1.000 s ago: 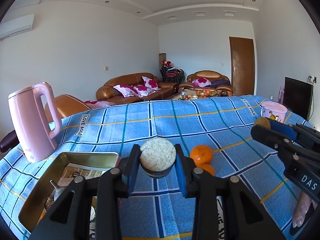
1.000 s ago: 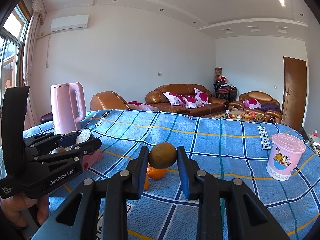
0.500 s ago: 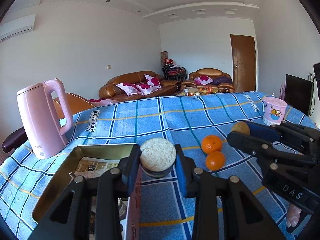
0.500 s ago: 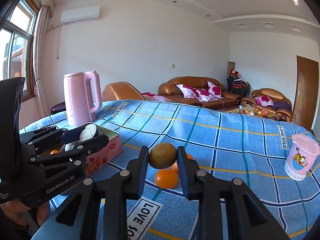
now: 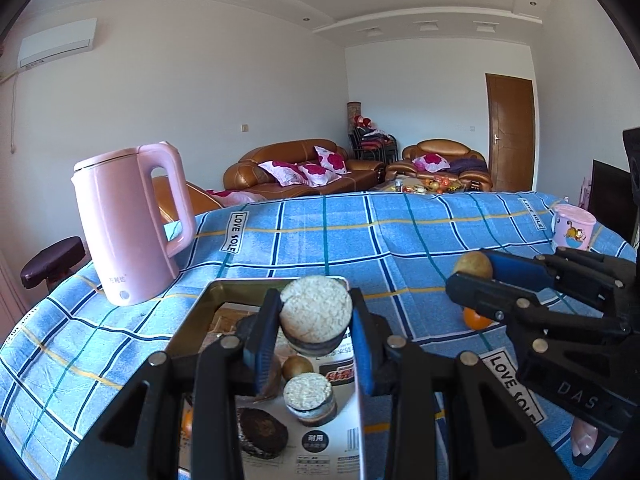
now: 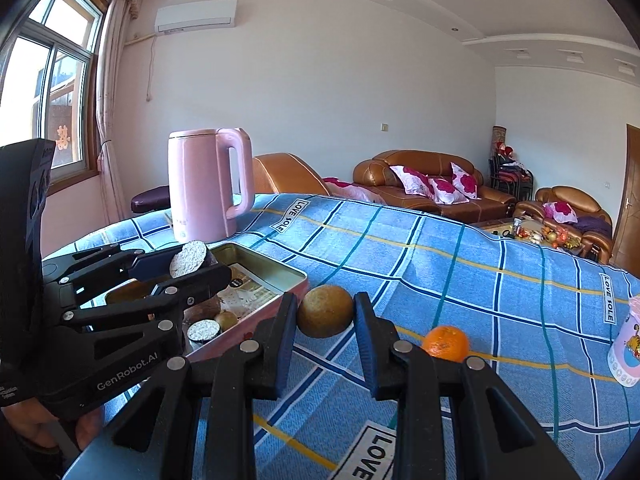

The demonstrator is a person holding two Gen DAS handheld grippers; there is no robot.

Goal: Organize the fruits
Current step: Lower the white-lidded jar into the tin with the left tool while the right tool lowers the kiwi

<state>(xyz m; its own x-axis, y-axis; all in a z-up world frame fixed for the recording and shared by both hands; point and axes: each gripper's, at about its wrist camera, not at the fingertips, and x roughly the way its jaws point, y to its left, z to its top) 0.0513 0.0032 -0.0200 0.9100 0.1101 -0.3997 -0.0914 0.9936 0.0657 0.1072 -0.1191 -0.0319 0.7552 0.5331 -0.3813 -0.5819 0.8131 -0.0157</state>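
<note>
My left gripper is shut on a round sesame-topped dark cake and holds it above the open metal tin. The tin holds another such cake, a dark round cake and a small brown fruit. My right gripper is shut on a round brown fruit, just right of the tin and above the cloth. An orange lies on the blue checked cloth to its right. The left gripper also shows in the right wrist view.
A pink electric kettle stands behind the tin at the left. A pink printed cup stands at the far right of the table. The blue checked cloth covers the whole table. Sofas stand in the room beyond.
Both grippers have moved left toward the tin, each still holding its item. The left gripper is now over the tin's inside. Only one orange stays in view.
</note>
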